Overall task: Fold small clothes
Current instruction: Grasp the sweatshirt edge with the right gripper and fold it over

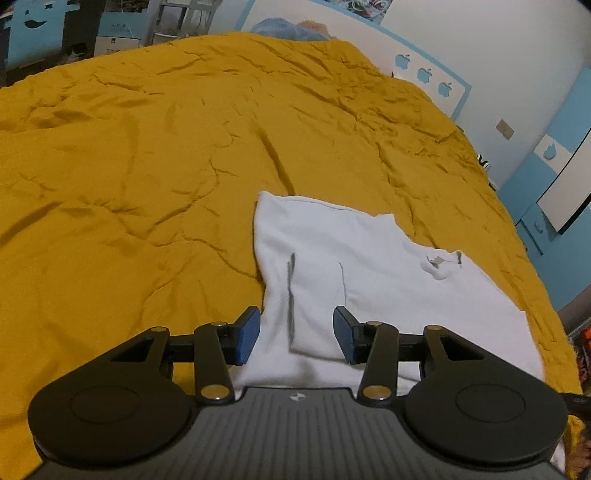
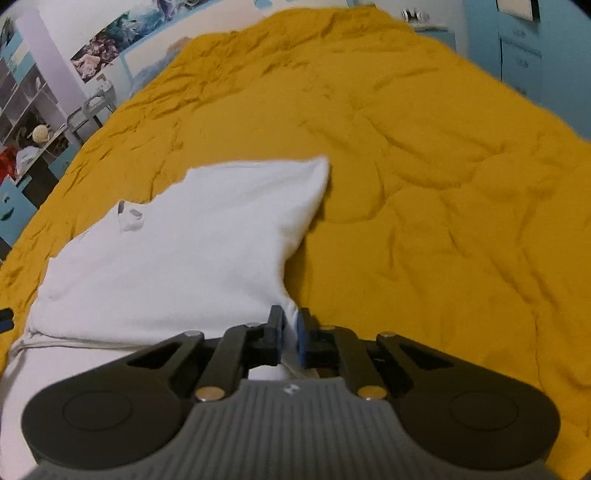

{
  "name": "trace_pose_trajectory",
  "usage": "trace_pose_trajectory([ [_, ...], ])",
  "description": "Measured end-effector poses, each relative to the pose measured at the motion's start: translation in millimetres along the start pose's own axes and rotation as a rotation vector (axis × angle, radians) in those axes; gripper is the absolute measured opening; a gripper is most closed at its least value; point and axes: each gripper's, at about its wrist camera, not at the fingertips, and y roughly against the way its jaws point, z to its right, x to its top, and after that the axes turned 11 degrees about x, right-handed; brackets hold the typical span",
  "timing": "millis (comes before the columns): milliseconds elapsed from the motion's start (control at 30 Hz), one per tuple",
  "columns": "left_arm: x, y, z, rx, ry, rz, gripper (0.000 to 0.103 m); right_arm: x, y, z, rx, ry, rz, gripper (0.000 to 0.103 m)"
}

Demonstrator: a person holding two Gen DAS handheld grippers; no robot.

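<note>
A small white garment lies partly folded on a yellow bedspread, its neck opening and label facing up. My left gripper hovers open over the garment's near left part. Its blue pads stand apart and no cloth is pinched between them. In the right wrist view the same white garment spreads to the left, one sleeve pointing away. My right gripper is shut on a bunched edge of the cloth at the garment's near right side.
The wrinkled yellow bedspread covers the whole bed around the garment. Blue and white cabinets stand past the bed's right edge. Shelves with clutter stand beyond its left side. A pillow lies at the head.
</note>
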Motion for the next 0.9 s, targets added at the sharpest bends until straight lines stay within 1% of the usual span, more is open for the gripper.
trace_pose_trajectory([
  [67,-2.8,5.5,-2.0,0.019,-0.021,-0.015,0.053,-6.4,-11.9,11.3,0.001,-0.044,-0.033,0.000],
  [133,-5.0,10.4,-2.0,0.044,-0.042,-0.038,0.053,-7.4,-15.8,12.4,-0.005,-0.055,-0.031,0.000],
  [200,-7.3,16.5,-2.7,0.039,-0.066,-0.051,0.053,-5.5,-12.7,9.8,-0.007,-0.073,-0.035,0.001],
  [233,-8.8,20.2,-2.8,0.037,-0.080,-0.052,0.053,-4.0,-9.1,7.1,-0.015,-0.070,-0.035,0.002],
  [267,-10.6,24.3,-1.7,0.037,-0.098,-0.051,0.053,-2.5,-3.9,2.9,-0.025,-0.060,-0.035,0.008],
  [300,-12.5,29.0,-0.5,0.035,-0.118,-0.049,0.053,-0.1,2.3,-3.3,-0.032,-0.041,-0.033,0.013],
  [367,-16.6,40.5,2.8,0.018,-0.159,-0.039,0.053,1.2,21.3,-14.1,-0.038,0.005,-0.016,0.014],
  [433,-21.9,53.6,8.2,-0.003,-0.207,-0.028,0.053,-0.5,46.3,-24.1,-0.011,0.045,-0.003,0.015],
  [533,-32.6,77.4,22.8,-0.030,-0.299,-0.002,0.053,-7.2,84.9,-40.8,0.010,0.119,0.017,0.021],
  [600,-41.7,92.8,33.0,-0.052,-0.367,0.016,0.053,-13.9,111.1,-54.9,0.031,0.185,0.029,0.028],
  [667,-54.5,106.8,44.0,-0.080,-0.441,0.028,0.053,-25.9,132.7,-68.2,0.047,0.247,0.032,0.031],
  [733,-72.0,118.4,53.9,-0.108,-0.519,0.032,0.053,-40.0,147.3,-81.7,0.059,0.310,0.021,0.033],
  [900,-114.8,141.3,65.3,-0.165,-0.684,0.015,0.054,-87.4,172.0,-110.0,0.078,0.427,-0.028,0.039],
])
